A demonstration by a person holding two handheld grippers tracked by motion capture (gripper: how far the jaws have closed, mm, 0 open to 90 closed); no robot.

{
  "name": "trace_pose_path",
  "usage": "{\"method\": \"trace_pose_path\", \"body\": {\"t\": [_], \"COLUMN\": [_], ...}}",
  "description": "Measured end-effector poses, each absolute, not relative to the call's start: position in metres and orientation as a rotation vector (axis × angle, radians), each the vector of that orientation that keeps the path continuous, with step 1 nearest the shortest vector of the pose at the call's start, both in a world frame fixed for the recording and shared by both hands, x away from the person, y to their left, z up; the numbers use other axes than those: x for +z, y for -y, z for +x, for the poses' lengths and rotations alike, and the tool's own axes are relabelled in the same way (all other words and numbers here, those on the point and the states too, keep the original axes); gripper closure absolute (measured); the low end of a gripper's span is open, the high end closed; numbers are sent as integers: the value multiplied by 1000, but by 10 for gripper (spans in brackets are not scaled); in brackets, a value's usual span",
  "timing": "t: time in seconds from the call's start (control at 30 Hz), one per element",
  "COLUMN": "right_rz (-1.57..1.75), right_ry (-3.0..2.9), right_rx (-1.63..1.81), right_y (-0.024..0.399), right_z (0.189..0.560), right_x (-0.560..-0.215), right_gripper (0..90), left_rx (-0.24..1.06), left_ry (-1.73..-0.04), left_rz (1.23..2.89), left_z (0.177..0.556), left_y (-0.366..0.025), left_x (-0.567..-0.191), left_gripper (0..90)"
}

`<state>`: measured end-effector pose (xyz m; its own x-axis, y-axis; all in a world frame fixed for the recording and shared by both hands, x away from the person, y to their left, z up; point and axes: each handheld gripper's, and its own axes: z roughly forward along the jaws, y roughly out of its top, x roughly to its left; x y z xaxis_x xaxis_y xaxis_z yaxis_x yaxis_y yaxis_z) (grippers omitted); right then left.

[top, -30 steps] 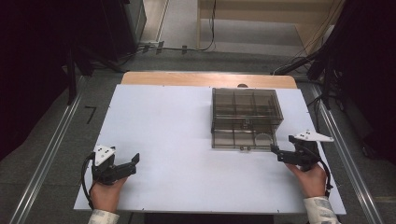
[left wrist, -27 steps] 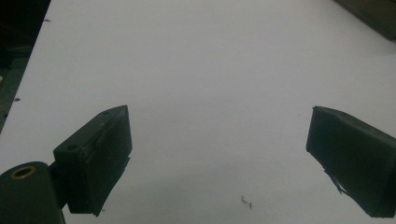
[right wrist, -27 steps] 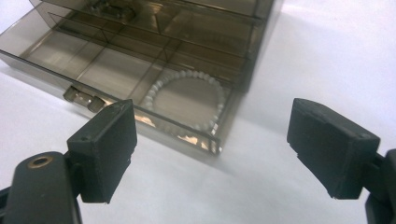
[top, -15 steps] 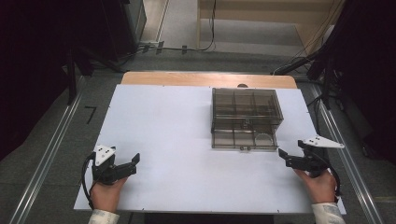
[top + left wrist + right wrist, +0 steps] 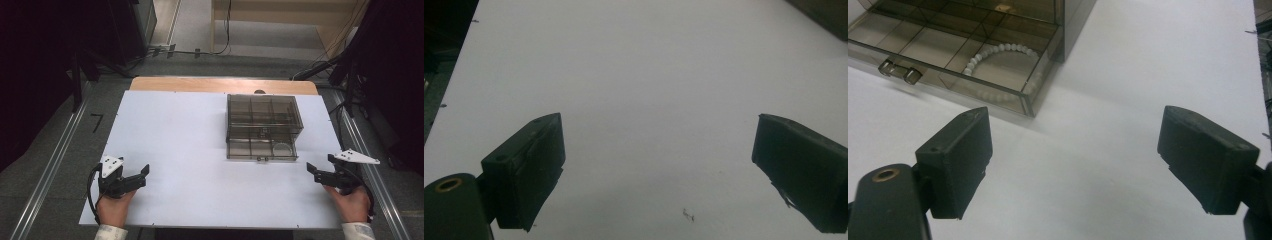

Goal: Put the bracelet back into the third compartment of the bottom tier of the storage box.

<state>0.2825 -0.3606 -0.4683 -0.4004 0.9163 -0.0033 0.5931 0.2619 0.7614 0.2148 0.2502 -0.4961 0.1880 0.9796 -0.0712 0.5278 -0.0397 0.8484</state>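
Note:
A smoky clear drawer box [image 5: 264, 125] stands on the white table [image 5: 190, 145], right of centre. Its bottom drawer [image 5: 948, 55] is pulled out a little and holds a white bead bracelet [image 5: 998, 52], seen as a pale ring [image 5: 281, 148] from above. My right gripper [image 5: 320, 172] rests near the table's right front corner, open and empty, with the drawer's corner ahead and to its left. My left gripper [image 5: 142, 176] lies at the left front, open over bare table [image 5: 649, 100], nothing between its jaws.
The drawer has a small clear handle [image 5: 898, 72] on its front. A wooden strip [image 5: 222, 85] runs along the table's far edge. Dark equipment and cables [image 5: 320, 70] stand on the floor beyond and to both sides.
My right gripper has drawn back from the drawer front toward the right front corner. The left gripper has stayed where it was.

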Motion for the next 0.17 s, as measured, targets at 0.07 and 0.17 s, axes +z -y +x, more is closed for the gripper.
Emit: {"method": "trace_pose_path", "body": {"t": [0.07,0.17], "right_rz": [1368,1366], "right_ry": [-2087,-2085], "right_rx": [963,968], "right_y": [362,364], "right_z": [281,280], "right_x": [-468,-468], "right_gripper": [130,130], "left_rx": [721,714], "left_ry": [-1446,-1446], "left_rz": [1682,1689], "left_z": [215,215], "left_y": [-250,-250], "left_x": [-497,-497], "left_gripper": [74,74]}}
